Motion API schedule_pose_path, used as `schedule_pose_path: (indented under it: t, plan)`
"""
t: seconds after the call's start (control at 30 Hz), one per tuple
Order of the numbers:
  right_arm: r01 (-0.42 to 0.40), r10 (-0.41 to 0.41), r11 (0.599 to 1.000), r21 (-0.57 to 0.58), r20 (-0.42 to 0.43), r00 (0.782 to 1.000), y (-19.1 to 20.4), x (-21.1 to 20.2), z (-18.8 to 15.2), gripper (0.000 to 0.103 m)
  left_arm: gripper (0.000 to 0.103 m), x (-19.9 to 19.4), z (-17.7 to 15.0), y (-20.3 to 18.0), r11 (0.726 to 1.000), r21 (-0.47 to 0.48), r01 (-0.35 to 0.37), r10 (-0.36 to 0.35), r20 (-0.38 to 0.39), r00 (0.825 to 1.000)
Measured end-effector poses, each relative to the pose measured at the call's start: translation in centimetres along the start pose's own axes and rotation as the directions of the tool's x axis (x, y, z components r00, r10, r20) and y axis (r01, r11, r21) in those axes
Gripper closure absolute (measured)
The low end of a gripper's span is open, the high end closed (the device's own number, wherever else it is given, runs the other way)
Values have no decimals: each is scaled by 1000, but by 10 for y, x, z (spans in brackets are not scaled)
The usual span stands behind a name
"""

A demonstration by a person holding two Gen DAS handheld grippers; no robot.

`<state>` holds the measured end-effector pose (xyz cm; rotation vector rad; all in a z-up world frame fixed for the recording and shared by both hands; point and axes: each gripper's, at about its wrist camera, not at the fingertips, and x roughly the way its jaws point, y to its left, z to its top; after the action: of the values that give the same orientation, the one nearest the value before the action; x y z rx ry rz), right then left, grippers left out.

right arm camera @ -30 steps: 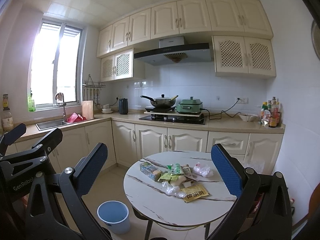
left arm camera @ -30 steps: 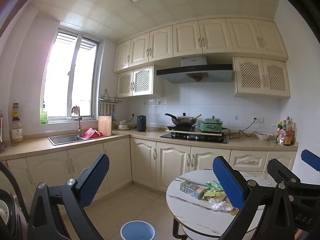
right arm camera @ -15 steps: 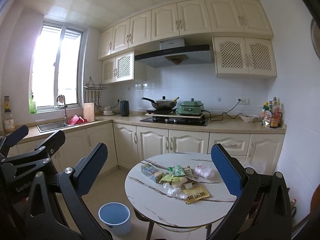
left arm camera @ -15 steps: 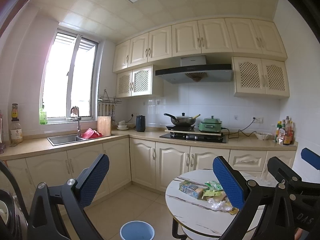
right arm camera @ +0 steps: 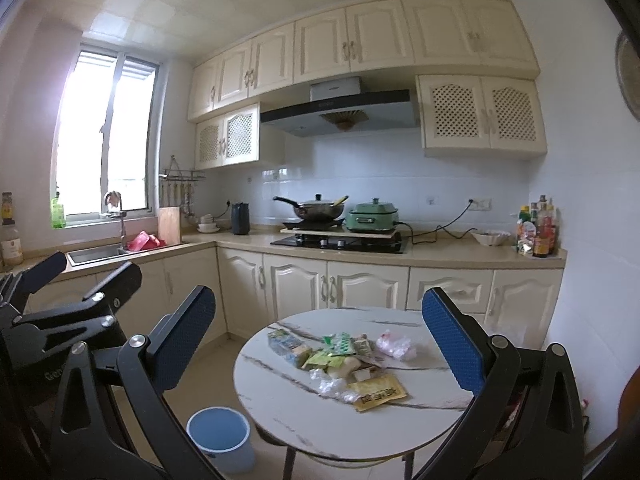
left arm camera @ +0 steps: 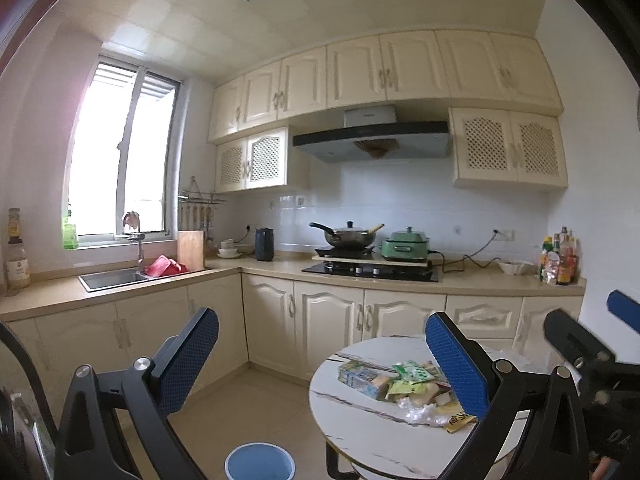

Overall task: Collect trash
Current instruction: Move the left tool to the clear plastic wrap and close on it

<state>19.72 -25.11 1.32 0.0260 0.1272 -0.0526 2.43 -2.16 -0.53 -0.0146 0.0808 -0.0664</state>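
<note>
Two blue-padded fingers frame the left wrist view, spread wide with nothing between them: the left gripper [left arm camera: 322, 354] hangs in the air over a tiled kitchen floor. Low and to the right stands a round white table [left arm camera: 360, 432] with dark veining, and on it lies the trash pile [left arm camera: 408, 384] — a blue-green carton on its side, green and yellow wrappers, crumpled clear plastic and a yellow sachet at the near edge. A blue bin [left arm camera: 259, 462] sits on the floor just left of the table, its mouth open upward. At the far right edge part of the right gripper [left arm camera: 592, 352] shows, black frame and one blue pad; its jaw state cannot be told from this view. Beyond, cream cabinets run along the far wall, with a wok [left arm camera: 348, 236] and a green cooker [left arm camera: 405, 245] on the hob, and a sink [left arm camera: 112, 279] under the window at the left.

From the right wrist view, the right gripper [right arm camera: 318, 338] is also held wide apart and empty, pointing at the same table [right arm camera: 280, 408], which lies between its fingers. The trash pile [right arm camera: 344, 364] sits near the table's middle, the yellow sachet [right arm camera: 376, 392] nearest, and a pinkish crumpled bag [right arm camera: 394, 346] a little to the far right of the rest. The bin [right arm camera: 220, 436] stands on the floor at the table's near left, beside its legs. At the left edge the left gripper [right arm camera: 68, 292] appears side-on, its two black fingers parted — nothing held.
</note>
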Motion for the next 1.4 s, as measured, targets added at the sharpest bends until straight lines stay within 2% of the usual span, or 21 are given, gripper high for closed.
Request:
schedule_pose_path:
  t: [0.1, 0.17, 0.23, 0.33, 0.5, 0.57, 0.63, 0.7, 0.77, 0.9, 0.93, 1.03, 1.07, 1.13, 1.3, 1.4]
  plan:
    - [0, -1, 1000, 18, 53, 999, -14, 1, -4, 0, 0, 19, -4, -3, 1000, 1, 26, -26, 33, 999]
    - [24, -26, 1000, 18, 79, 997, -24, 3, -9, 0, 1, 39, -13, -4, 999, 20, 30, -31, 19, 999]
    - [58, -59, 998, 20, 75, 995, -34, 12, -16, 0, 1, 65, -22, -4, 999, 31, 39, -38, -32, 999]
    - [91, -92, 995, 36, 11, 996, -53, 34, -28, 0, 1, 112, -34, -4, 998, 37, 51, -45, -135, 990]
    - [151, -142, 985, 77, -117, 983, -93, 75, -55, 0, 1, 187, -57, -2, 997, 45, 55, -39, -299, 953]
    - [173, -155, 980, 94, -167, 974, -110, 92, -67, 0, 1, 217, -65, -6, 996, 43, 77, -57, -354, 933]
    - [189, -163, 976, 104, -218, 962, -123, 110, -80, 0, 1, 253, -75, -9, 992, 42, 116, -87, -431, 898]
    - [206, -172, 972, 112, -260, 950, -135, 127, -92, 0, 1, 291, -85, -14, 988, 36, 151, -112, -509, 854]
    - [224, -180, 967, 117, -304, 935, -147, 146, -104, 0, 1, 335, -88, -22, 991, 19, 136, -100, -577, 811]
    - [227, -156, 965, 129, -411, 898, -167, 189, -131, 0, 1, 394, -100, -33, 991, -34, 131, -122, -656, 745]
    - [227, -150, 965, 134, -429, 891, -170, 196, -137, 0, 1, 406, -101, -39, 988, -40, 148, -137, -667, 732]
    - [225, -133, 965, 135, -485, 864, -177, 218, -158, 0, 1, 426, -103, -57, 983, -40, 182, -160, -682, 714]
    - [230, -136, 964, 132, -498, 856, -179, 224, -164, 0, 1, 436, -107, -67, 977, -58, 205, -188, -688, 701]
    - [235, -133, 963, 132, -526, 840, -183, 232, -176, 0, 1, 454, -112, -86, 964, -84, 252, -235, -710, 663]
    - [235, -108, 959, 156, -566, 817, -191, 244, -195, 0, 1, 507, -128, -111, 962, -101, 253, -239, -759, 606]
    - [220, -87, 961, 165, -578, 811, -190, 247, -202, 0, 1, 535, -133, -123, 968, -91, 233, -218, -766, 604]
